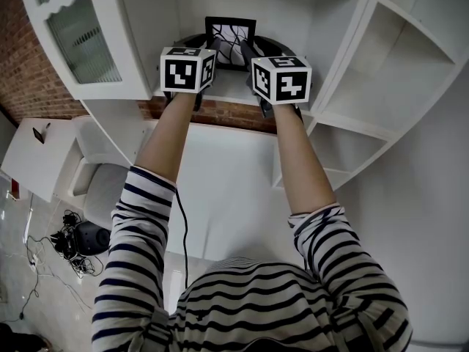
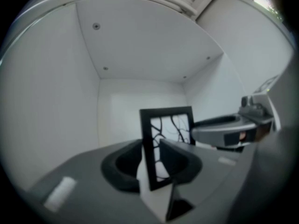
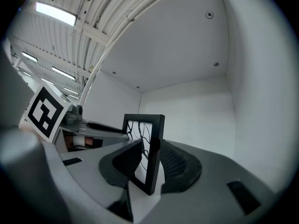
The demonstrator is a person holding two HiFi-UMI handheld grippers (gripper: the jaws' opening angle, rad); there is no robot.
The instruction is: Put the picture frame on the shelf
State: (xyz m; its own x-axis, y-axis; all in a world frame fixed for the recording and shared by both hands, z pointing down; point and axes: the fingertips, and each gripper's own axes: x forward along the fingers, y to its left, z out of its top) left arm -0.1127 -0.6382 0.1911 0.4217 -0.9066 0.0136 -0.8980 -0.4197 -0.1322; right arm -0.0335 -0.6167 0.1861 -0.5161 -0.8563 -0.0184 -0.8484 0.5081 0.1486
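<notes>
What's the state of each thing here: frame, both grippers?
picture frame: upright inside the shelf compartment, held at both side edges; can't tell whether its bottom rests on the board.
left gripper: shut on the frame's left edge.
right gripper: shut on the frame's right edge.

White shelf [image 1: 233, 85], open compartment at about arm height. White back wall, white side walls, white ceiling panel with small screw heads [image 2: 96, 26] showing. Board is bare white along its front edge. One item in the compartment: picture frame [image 1: 230, 41], black border, pale sheet with dark branching lines, upright, set near the middle, face toward the opening. Cannot tell whether its lower edge rests on the board. Left of the compartment: white door [image 1: 80, 39] with ribbed glass panel. Right: further open white compartments [image 1: 410, 57], nothing seen on their boards.
</notes>
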